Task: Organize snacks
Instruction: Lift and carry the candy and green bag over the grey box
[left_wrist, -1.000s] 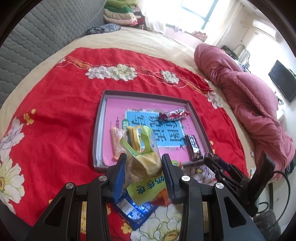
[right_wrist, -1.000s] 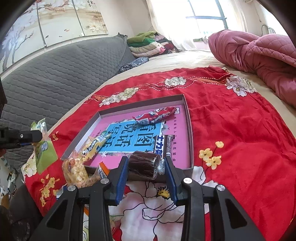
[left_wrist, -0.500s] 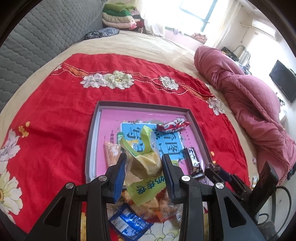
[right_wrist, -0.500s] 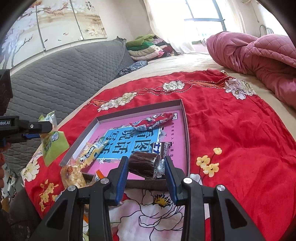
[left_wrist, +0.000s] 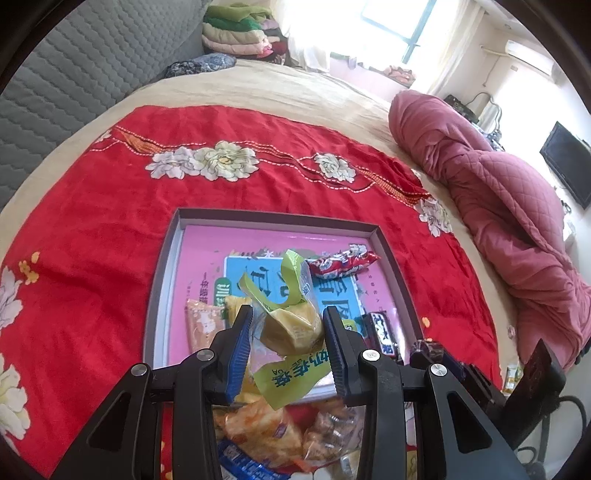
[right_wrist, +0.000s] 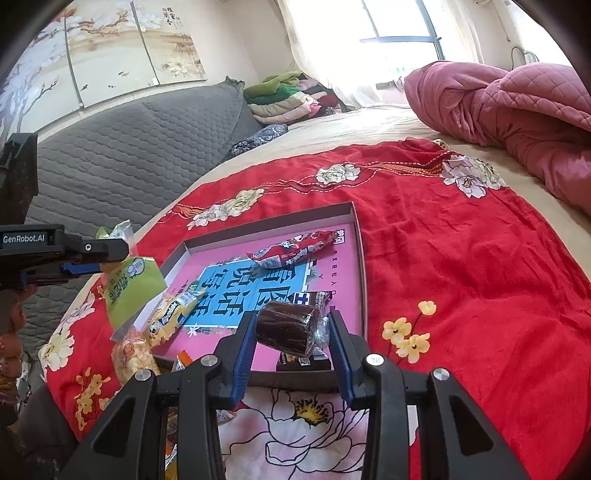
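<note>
My left gripper (left_wrist: 288, 321) is shut on a green-and-yellow snack packet (left_wrist: 291, 325) and holds it above the near edge of the shallow grey tray (left_wrist: 162, 280) with a pink and blue floor. My right gripper (right_wrist: 291, 328) is shut on a dark brown wrapped cake (right_wrist: 286, 326), held over the tray's (right_wrist: 360, 266) near right corner. In the tray lie a red wrapped snack (left_wrist: 341, 263), a dark chocolate bar (left_wrist: 382, 328), and a yellow packet (right_wrist: 175, 312). The left gripper with its green packet (right_wrist: 127, 284) shows at the left of the right wrist view.
Loose snack packets (left_wrist: 258, 428) lie on the red flowered cloth (left_wrist: 92, 221) in front of the tray. A pink quilt (left_wrist: 509, 206) is heaped at the right. Folded clothes (left_wrist: 240, 33) and a grey headboard (right_wrist: 129, 147) stand beyond.
Both grippers have moved forward toward the tray while keeping their holds. The left one now hangs over the tray's near edge, and the right one is over the near right corner.
</note>
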